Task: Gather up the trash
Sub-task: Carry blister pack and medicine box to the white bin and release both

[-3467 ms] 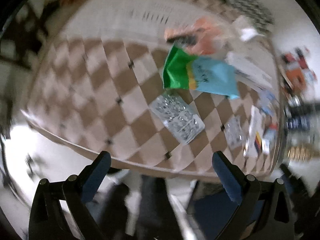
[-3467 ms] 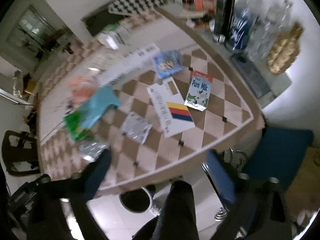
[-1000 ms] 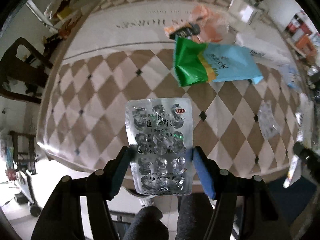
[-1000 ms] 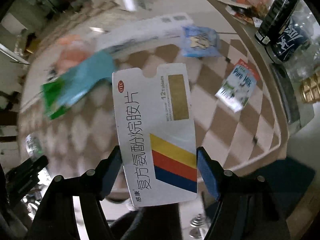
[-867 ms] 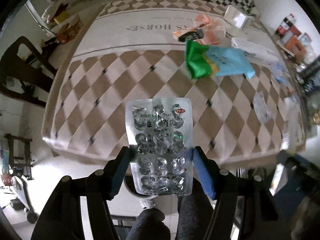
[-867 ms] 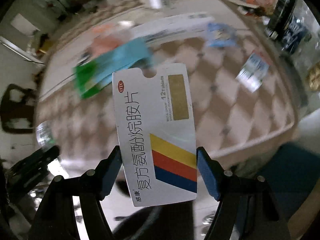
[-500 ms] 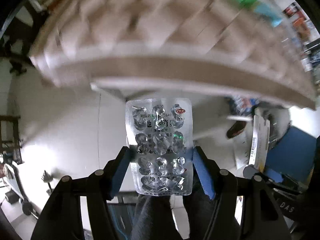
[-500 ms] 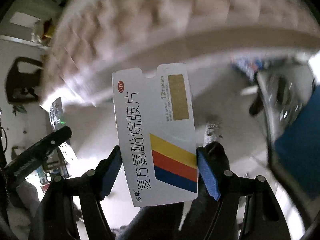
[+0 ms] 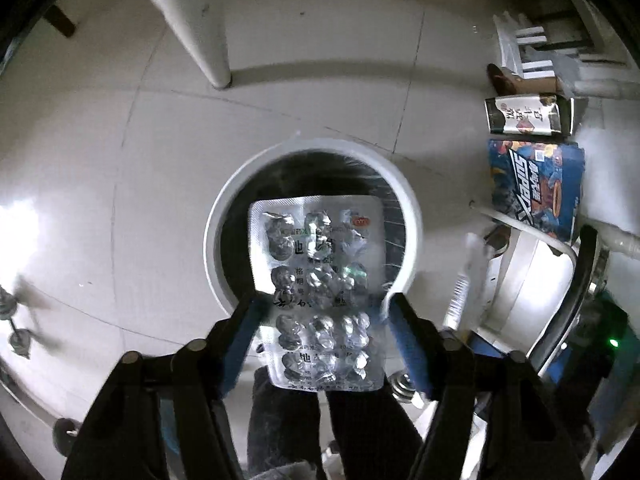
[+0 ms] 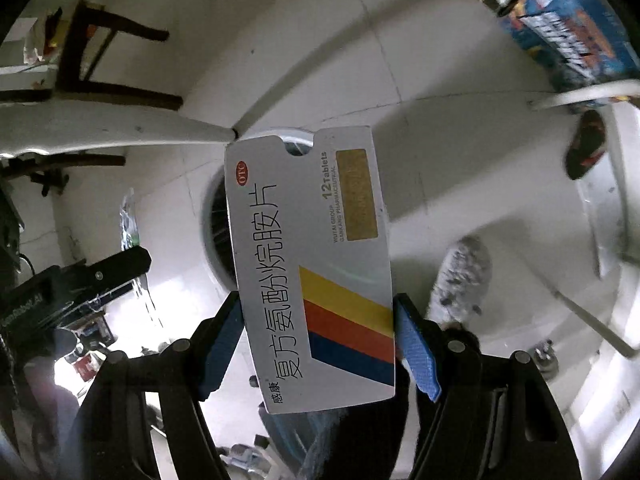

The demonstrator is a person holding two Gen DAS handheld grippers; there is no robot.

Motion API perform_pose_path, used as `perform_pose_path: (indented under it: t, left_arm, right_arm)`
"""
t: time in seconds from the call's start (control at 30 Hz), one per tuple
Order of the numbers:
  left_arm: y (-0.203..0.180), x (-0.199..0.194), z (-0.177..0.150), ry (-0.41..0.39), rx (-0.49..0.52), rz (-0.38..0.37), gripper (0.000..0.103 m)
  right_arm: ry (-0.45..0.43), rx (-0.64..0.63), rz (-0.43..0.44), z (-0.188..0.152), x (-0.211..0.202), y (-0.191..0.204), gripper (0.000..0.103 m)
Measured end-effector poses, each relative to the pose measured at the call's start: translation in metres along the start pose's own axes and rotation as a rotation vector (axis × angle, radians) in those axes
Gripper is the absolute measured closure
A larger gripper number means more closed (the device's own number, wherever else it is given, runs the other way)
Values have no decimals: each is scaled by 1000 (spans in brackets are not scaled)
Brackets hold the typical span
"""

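Both claws loaded, over the bin.
Left view: my left claw (image 9: 322, 316) is clenched on the blister pack (image 9: 318, 280), which hangs above the bin (image 9: 224, 216). Right view: my right claw (image 10: 318, 326) grips the pill box (image 10: 308, 248) upright, with the bin (image 10: 208, 216) behind it.
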State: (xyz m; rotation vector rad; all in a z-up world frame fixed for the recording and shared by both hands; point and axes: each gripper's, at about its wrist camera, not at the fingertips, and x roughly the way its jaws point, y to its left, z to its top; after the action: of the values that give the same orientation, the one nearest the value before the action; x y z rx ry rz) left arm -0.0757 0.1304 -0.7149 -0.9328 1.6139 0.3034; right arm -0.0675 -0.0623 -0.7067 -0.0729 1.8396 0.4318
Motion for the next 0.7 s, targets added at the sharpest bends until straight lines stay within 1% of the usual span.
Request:
perform_pose_path:
  t: [0.03,0.07,0.13,0.17,0.2,0.23,0.3,0.33,0.37,0.4,0.43,0.53,0.63,0.7]
  left_arm:
    - [2,-1,-1,-5,-6,2,19]
    - [4,1,-1,-13,-5,6,11]
    - [13,-3,-4,-27,-10,53,9]
    - [19,-8,-7,-42,-12,71,9]
    - [23,-12,-10,-60,-13,97,9]
    - [27,-16,-13,-83,-12,132,9]
    - [34,-36,-24,-156,0,224,9]
    - [32,-40,-28,-181,8,261,9]
    - [27,-46,-34,-196,22,305,9]
    - [29,-50,-36,-206,32,322,9]
    - [22,-55,-41,-216,47,336,9]
    - [10,-67,-51,-211,84,357,9]
    - [-2,-77,-60,-197,109,351,9]
    - [-10,-89,-68,-197,125,347,9]
  right_arm:
    - [8,-2,4,4,12,-1,27]
    - [22,-5,18,6,27,0,26]
    - [41,-6,55,15,41,-5,25]
    - [45,-21,72,16,49,-1,13]
    - [41,-37,64,19,54,-3,5]
    - [33,-48,54,19,56,-2,0]
    - [21,-64,28,18,55,1,0]
    - [14,-76,-2,17,53,3,0]
    - [5,-86,-26,17,52,3,0]
    - [-6,-103,-52,15,47,5,0]
    - [-11,-116,-77,13,44,7,0]
    - [-42,-152,-157,7,25,14,0]
    - [-61,-169,-217,0,7,18,0]
    - [-70,-177,-238,-4,-6,17,0]
